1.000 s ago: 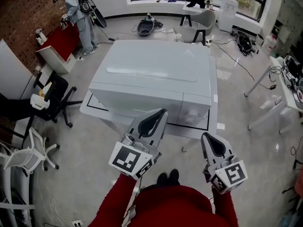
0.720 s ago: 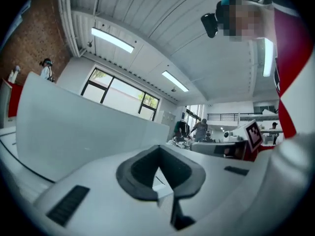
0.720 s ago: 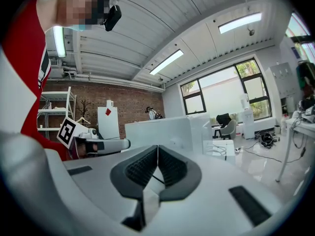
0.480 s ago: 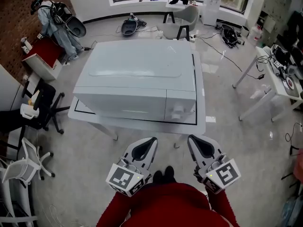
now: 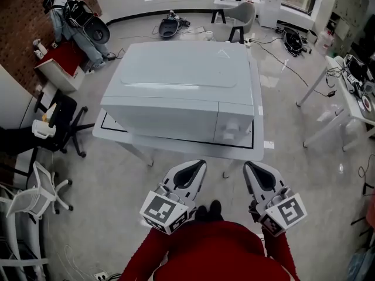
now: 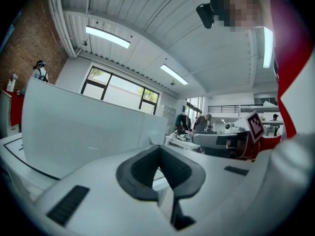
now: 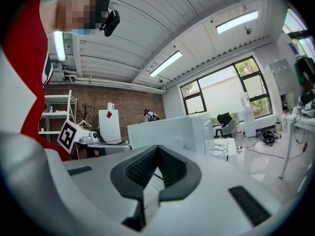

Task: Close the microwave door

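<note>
A large white microwave (image 5: 181, 81) stands on a white table (image 5: 193, 150), its door flush with the front and the knob panel (image 5: 233, 127) at the right. Both grippers hang low in front of the table, near my red sleeves. My left gripper (image 5: 198, 167) is shut with nothing in it, a short way from the microwave's front. My right gripper (image 5: 251, 168) is beside it, also shut and empty. The left gripper view has its closed tip (image 6: 158, 149) before the microwave (image 6: 83, 127). In the right gripper view, the closed tip (image 7: 157, 149) sits before the microwave (image 7: 172, 131).
Black office chairs (image 5: 61, 124) and a white chair (image 5: 41, 195) stand at the left. A person (image 5: 67, 16) is by a red-topped cabinet (image 5: 61, 60) at the back left. A desk (image 5: 348, 69) with cables fills the right. Bags and a chair (image 5: 243, 16) lie behind.
My left gripper has dropped from just in front of the microwave's door to beside the right gripper, near my body. The right gripper has stayed put. The door looks shut throughout.
</note>
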The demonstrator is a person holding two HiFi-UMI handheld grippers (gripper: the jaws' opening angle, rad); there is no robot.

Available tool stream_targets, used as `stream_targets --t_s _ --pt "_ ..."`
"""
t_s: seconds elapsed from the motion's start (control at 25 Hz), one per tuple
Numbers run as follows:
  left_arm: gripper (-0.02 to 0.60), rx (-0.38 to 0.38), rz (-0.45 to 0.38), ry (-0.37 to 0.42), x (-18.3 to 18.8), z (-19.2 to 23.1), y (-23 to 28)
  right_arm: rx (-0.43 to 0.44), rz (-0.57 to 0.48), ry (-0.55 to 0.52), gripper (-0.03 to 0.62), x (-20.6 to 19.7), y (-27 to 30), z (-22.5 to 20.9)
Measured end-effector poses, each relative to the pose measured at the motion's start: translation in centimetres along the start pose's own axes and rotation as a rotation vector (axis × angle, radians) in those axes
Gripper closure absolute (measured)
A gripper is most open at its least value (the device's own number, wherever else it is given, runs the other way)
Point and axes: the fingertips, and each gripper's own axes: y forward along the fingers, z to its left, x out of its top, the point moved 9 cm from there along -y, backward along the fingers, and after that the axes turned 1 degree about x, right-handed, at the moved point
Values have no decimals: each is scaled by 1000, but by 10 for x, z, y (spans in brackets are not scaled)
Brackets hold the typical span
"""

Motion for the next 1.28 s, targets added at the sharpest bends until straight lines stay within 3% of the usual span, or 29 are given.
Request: stream_targets --t_s 0.4,0.84,1.0,1.28 --pt "572 10 -1 24 4 0 4 1 27 1 582 -4 5 2" --pt "572 24 1 -7 0 3 1 -6 38 1 582 -7 9 4" --pt "572 24 7 -9 0 3 1 6 -7 -34 583 -3 13 4" --pt "572 23 17 5 -2 2 4 -18 34 -10 583 -7 11 0"
